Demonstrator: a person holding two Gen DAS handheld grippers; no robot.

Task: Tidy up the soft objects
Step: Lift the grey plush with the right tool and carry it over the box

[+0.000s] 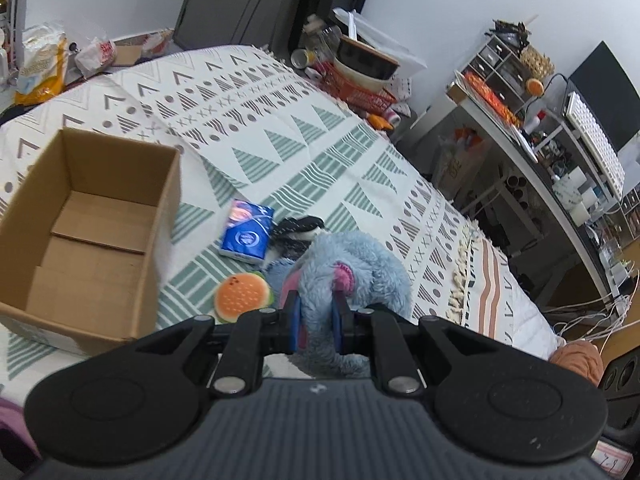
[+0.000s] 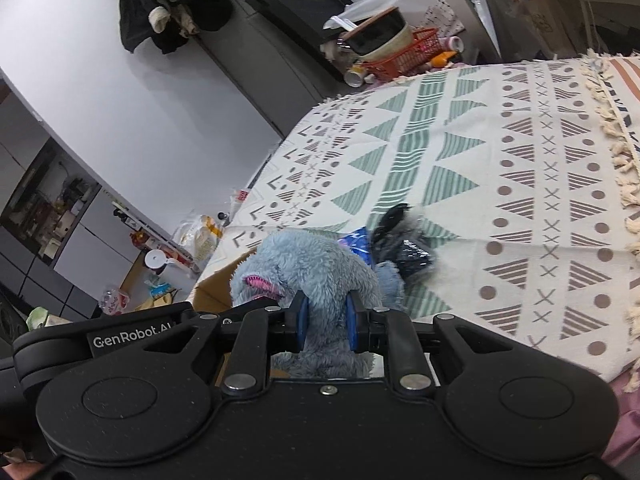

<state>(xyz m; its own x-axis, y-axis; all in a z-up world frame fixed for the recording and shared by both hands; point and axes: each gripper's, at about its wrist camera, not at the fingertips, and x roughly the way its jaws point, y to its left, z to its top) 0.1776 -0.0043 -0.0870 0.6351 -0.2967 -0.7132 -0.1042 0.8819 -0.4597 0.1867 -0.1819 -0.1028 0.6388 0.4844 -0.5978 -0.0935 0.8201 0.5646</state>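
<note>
Both the left gripper (image 1: pixel 316 312) and the right gripper (image 2: pixel 326 318) were clamped on the blue plush toy (image 1: pixel 352 264), held above the bed's near edge, so the next move probably called for carrying it into the cardboard box (image 1: pixel 92 216) at the left edge.

A cardboard box (image 1: pixel 86 236) sits open on a bed (image 1: pixel 320 152), at the left of the left wrist view. Every place here is given from that box. Just right of it lies a tissue pack (image 1: pixel 247 234), with a burger toy (image 1: pixel 242 297) nearer the camera, close to the box's near right corner. Right of the pack lies a dark bundle (image 1: pixel 298 232). A plush toy (image 1: pixel 352 268) is further right, in front of the bundle. A basket (image 1: pixel 360 88) stands far behind the box, past the bed's far edge.
</note>
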